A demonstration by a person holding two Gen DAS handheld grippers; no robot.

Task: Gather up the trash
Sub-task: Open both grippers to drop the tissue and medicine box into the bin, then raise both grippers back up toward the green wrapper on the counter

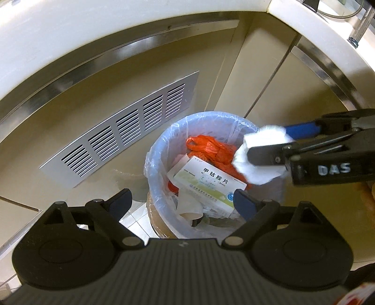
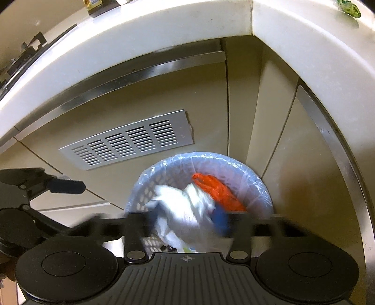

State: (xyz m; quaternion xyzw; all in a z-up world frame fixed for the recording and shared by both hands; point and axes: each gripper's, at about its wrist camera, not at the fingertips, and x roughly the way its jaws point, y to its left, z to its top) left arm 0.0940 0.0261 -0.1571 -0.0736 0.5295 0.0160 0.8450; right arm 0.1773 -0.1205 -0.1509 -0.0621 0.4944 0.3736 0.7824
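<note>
A round bin (image 1: 211, 115) lined with a clear bag stands on the floor by the cabinets. Inside lie an orange plastic bag (image 1: 211, 147), a white medicine box (image 1: 206, 185) and paper scraps. My left gripper (image 1: 181, 196) hangs open over the bin's near rim with nothing between its fingers. My right gripper (image 1: 267, 143) reaches in from the right above the bin. Its fingers are spread, and a crumpled white tissue (image 1: 257, 173) sits loosely between them. In the right wrist view the gripper (image 2: 187, 213) and the tissue (image 2: 178, 206) are blurred over the bin (image 2: 211, 156).
Beige cabinet doors with a metal vent grille (image 1: 121, 131) stand behind the bin. A white countertop edge (image 2: 140, 42) curves overhead, with a green scrap (image 2: 349, 7) on it at the far right. A finger of my left gripper (image 2: 65, 186) shows at the left.
</note>
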